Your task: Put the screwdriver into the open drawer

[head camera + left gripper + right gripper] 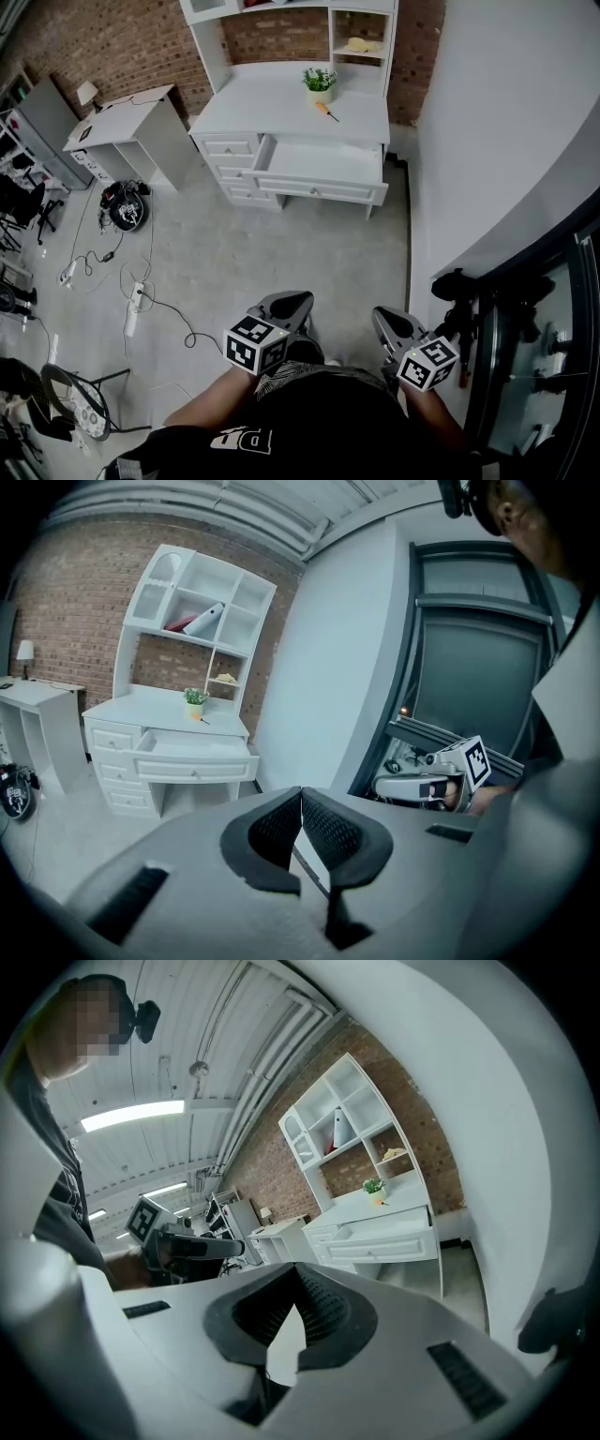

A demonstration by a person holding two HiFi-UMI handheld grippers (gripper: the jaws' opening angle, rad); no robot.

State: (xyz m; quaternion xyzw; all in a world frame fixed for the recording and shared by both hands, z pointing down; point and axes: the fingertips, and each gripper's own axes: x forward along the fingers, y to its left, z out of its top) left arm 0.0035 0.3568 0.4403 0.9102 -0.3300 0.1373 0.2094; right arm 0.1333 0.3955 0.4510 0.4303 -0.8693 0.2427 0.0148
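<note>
The screwdriver (325, 111), orange-handled, lies on the top of the white desk (272, 108) beside a small potted plant (319, 81). Below it the desk's wide drawer (319, 162) stands pulled open, and nothing shows inside it. Both grippers are held low, near the person's body and far from the desk. My left gripper (303, 300) is shut with nothing in it, its pads (281, 825) meeting. My right gripper (381, 316) is also shut and empty, its pads (323, 1305) touching. In the left gripper view the desk (141, 714) and open drawer (192, 754) are small and distant.
A small white side table (127, 117) stands left of the desk. Cables and a power strip (134, 305) trail over the grey floor at the left, near a chair base (80, 398). A white wall (506, 141) and a dark glass door (539, 356) close the right side.
</note>
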